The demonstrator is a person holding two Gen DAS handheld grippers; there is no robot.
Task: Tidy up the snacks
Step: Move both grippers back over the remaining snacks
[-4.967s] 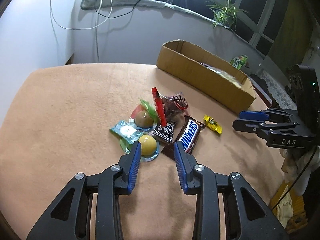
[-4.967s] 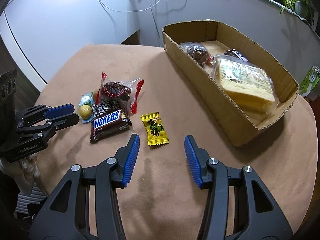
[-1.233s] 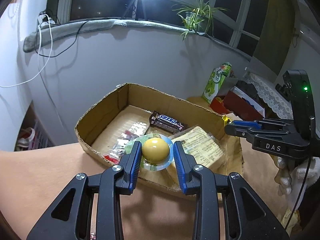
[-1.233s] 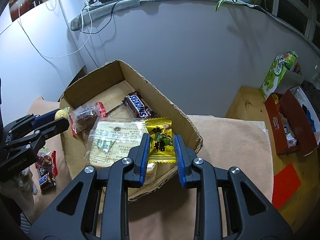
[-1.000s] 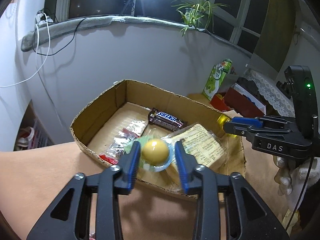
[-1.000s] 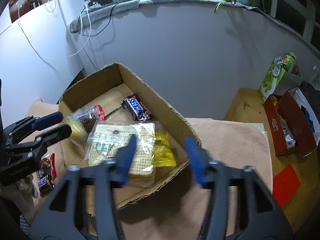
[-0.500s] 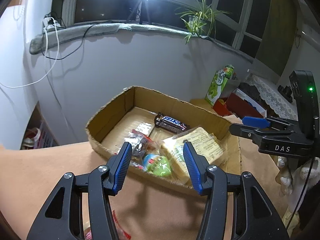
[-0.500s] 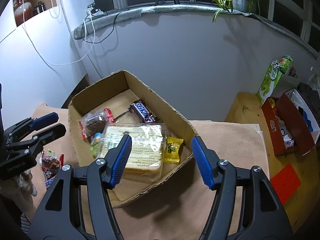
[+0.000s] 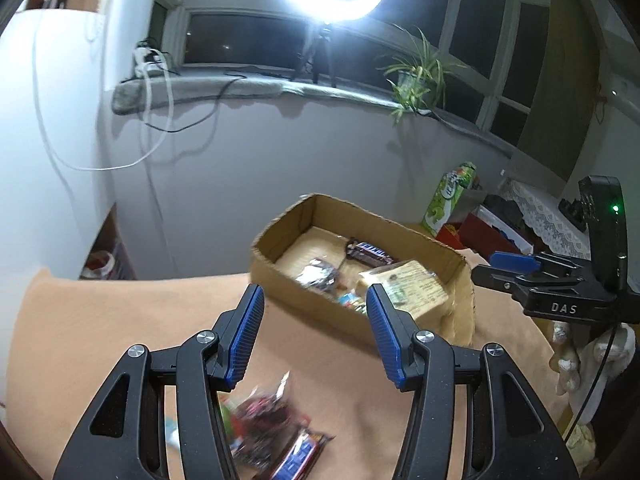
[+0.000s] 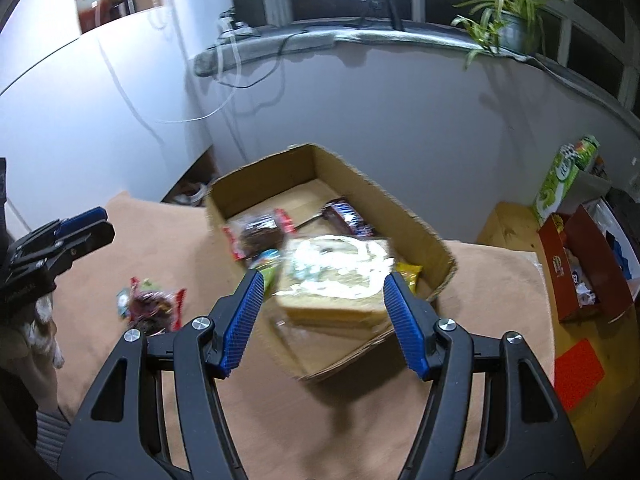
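a: what's the surface?
b: a table [image 10: 500, 276] under a tan cloth.
a: and on it?
b: a cardboard box [image 10: 416, 220] sits toward the far edge, open on top.
a: anything beside it?
b: a small heap of snacks [image 10: 154, 306] lies on the cloth to the box's left, apart from it. in the left wrist view the same heap [image 9: 276, 432] is near the bottom, blurred, with the box [image 9: 320, 304] beyond.
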